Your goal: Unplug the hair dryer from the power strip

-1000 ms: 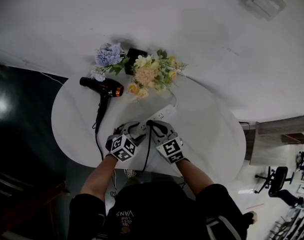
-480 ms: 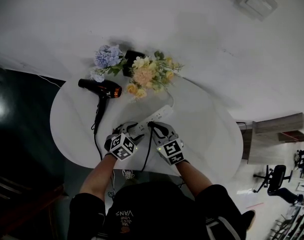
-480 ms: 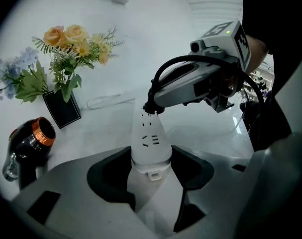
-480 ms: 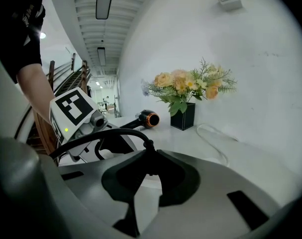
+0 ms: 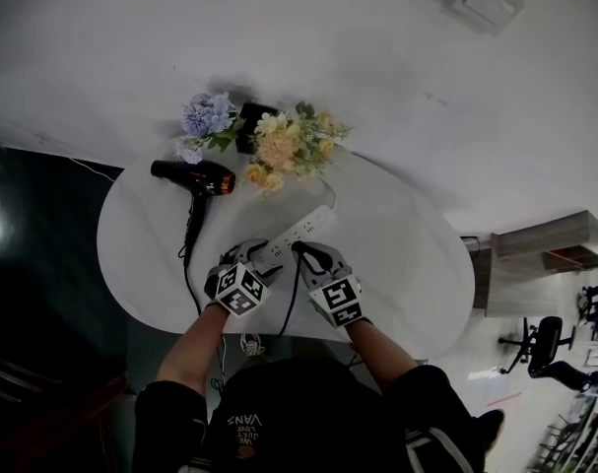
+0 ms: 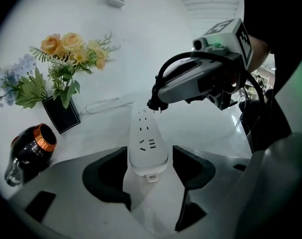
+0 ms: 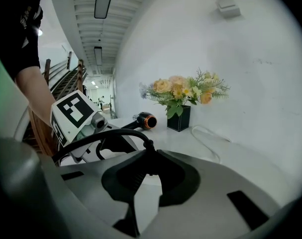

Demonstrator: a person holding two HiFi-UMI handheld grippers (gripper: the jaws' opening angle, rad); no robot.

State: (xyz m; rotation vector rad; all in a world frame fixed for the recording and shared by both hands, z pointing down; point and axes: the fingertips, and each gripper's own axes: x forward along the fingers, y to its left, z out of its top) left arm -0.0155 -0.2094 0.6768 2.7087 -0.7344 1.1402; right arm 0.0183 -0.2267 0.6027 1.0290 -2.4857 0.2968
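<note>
Head view taken from above, steeply down onto the round surface [image 5: 407, 264]; left gripper view set low, close over the power strip [image 6: 147, 143]; right gripper view low, faced toward the wall [image 7: 255, 73]; flowers [image 5: 284, 151] and hair dryer [image 5: 202, 177] shared by all.

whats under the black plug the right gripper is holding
The white power strip, sockets showing; the plug's prongs appear just above it. The socket directly beneath is covered by the plug and right gripper.

On the table [image 5: 397, 264], hair dryer [image 5: 195, 177] left of power strip [image 5: 299, 232] (flowers [image 5: 279, 146] behind)
</note>
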